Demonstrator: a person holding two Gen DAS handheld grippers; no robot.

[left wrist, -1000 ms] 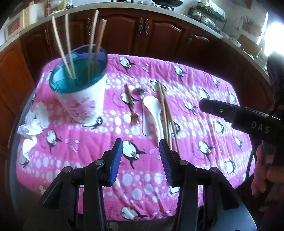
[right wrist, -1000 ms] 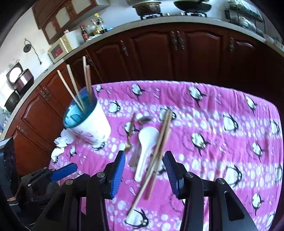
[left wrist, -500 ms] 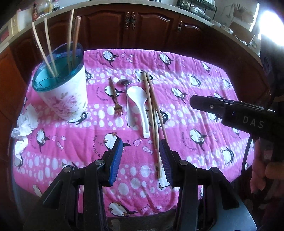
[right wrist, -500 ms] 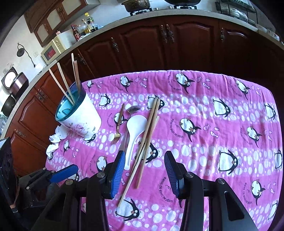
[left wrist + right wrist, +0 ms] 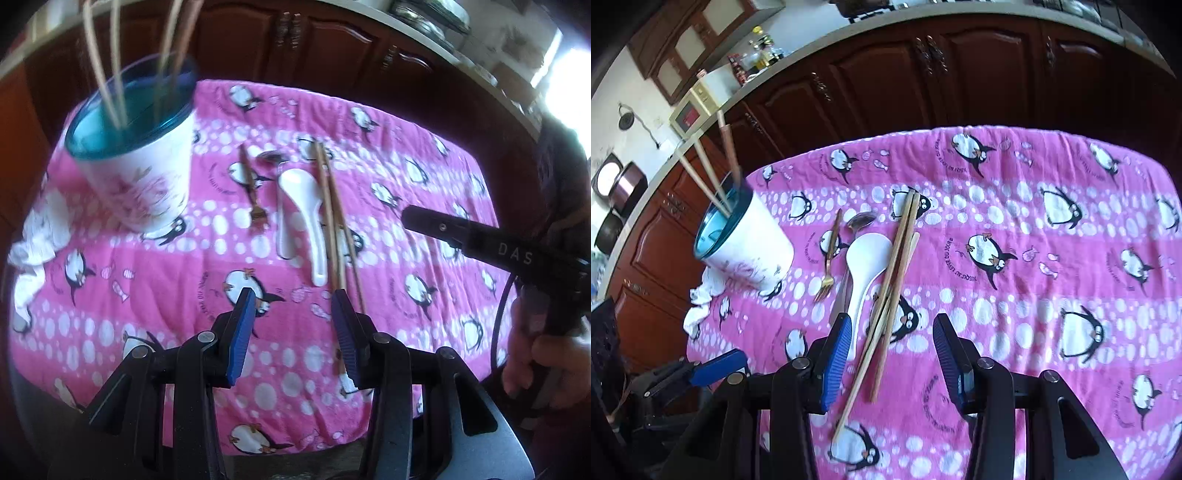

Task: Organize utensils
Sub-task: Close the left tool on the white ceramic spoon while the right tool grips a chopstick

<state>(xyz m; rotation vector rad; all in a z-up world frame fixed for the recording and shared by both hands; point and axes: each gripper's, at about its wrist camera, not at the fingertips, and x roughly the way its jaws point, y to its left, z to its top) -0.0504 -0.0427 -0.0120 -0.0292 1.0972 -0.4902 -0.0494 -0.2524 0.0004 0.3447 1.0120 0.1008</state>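
Observation:
A white cup with a blue rim (image 5: 140,173) (image 5: 750,254) stands at the table's left and holds several chopsticks. On the pink penguin cloth lie a small gold fork (image 5: 253,192) (image 5: 829,258), a metal spoon (image 5: 275,158) (image 5: 860,220), a white ceramic spoon (image 5: 303,214) (image 5: 864,266) and several chopsticks (image 5: 334,229) (image 5: 890,295). My left gripper (image 5: 293,314) is open and empty above the near cloth. My right gripper (image 5: 892,339) is open and empty, hovering over the near ends of the lying chopsticks.
Crumpled white tissue (image 5: 33,236) (image 5: 701,299) lies left of the cup at the table's edge. Dark wooden cabinets (image 5: 905,74) run behind the table. The right gripper's body (image 5: 480,243) shows at the right of the left wrist view.
Both grippers have moved closer to the table and the utensils. The right gripper now sits over the chopsticks' near ends. Nothing on the table has moved.

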